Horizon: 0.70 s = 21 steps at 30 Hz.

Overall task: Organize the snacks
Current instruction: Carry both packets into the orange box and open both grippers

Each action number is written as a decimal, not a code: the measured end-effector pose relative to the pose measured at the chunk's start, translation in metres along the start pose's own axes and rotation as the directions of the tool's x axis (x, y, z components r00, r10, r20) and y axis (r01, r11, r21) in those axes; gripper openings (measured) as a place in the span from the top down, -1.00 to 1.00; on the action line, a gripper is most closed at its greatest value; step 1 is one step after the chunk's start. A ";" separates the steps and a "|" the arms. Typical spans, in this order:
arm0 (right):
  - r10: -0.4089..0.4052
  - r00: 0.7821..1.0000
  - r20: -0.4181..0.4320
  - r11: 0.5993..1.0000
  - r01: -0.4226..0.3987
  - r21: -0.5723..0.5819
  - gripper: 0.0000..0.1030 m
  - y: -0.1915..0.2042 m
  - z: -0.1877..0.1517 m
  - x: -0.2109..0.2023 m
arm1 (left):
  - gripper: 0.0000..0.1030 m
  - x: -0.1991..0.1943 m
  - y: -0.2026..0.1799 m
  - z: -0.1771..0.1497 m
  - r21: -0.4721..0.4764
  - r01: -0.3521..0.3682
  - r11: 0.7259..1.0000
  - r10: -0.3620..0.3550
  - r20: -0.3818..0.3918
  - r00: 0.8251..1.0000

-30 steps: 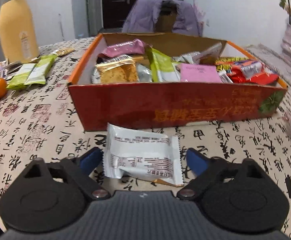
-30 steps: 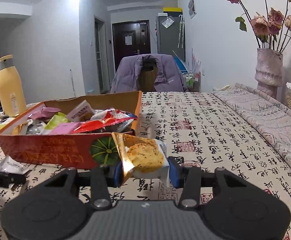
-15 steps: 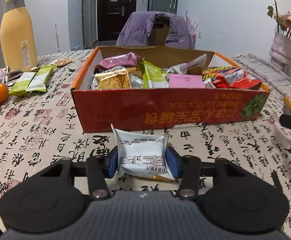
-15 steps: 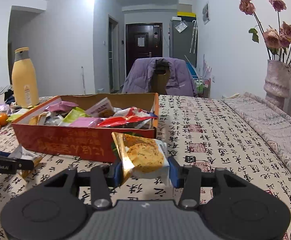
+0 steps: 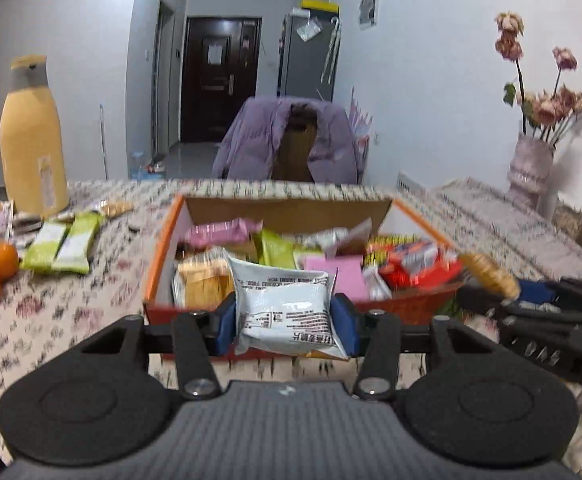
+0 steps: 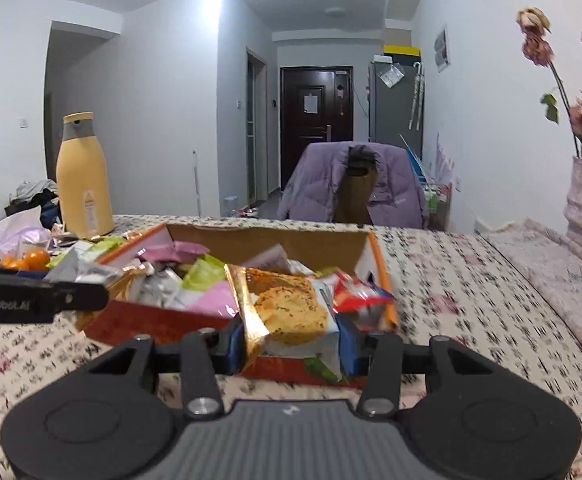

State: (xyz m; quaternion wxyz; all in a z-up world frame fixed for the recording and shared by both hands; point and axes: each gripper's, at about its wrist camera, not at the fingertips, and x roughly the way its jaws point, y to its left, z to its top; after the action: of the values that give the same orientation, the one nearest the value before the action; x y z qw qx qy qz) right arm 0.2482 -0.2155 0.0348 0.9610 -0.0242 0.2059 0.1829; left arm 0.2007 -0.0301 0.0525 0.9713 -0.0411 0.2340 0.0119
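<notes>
The left gripper (image 5: 284, 317) has its blue fingers (image 5: 224, 328) clamped on a white snack packet (image 5: 285, 312), held in the air in front of the red cardboard box (image 5: 411, 307) of snacks on the counter (image 5: 71, 312). The right gripper (image 6: 290, 340) has its fingers (image 6: 347, 340) pressed against the sides of a gold-edged biscuit packet (image 6: 291, 316), raised before the same box (image 6: 151, 322).

Only the left view shows two green bars (image 5: 61, 246) lying on the counter left of the box. Only the right view shows the ceiling.
</notes>
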 end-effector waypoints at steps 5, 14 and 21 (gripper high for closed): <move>0.006 1.000 0.013 1.000 -0.006 -0.002 0.13 0.013 0.020 0.017 | 0.03 0.009 0.001 0.020 -0.026 -0.001 1.000 0.003 0.042 0.999; -0.030 0.999 0.018 0.999 0.031 -0.017 0.12 0.021 0.053 0.060 | 0.03 0.043 0.010 0.048 -0.058 -0.037 0.998 0.041 0.070 0.997; -0.057 0.998 -0.029 0.998 0.056 -0.016 0.06 0.021 0.054 0.091 | -0.03 0.071 0.013 0.055 -0.057 -0.066 0.996 0.069 0.045 0.997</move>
State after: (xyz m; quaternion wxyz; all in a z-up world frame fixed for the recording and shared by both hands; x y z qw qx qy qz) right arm 0.3393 -0.1583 0.0480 0.9624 -0.0401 0.2178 0.1570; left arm 0.2880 -0.0117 0.0683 0.9741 -0.0596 0.2118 0.0520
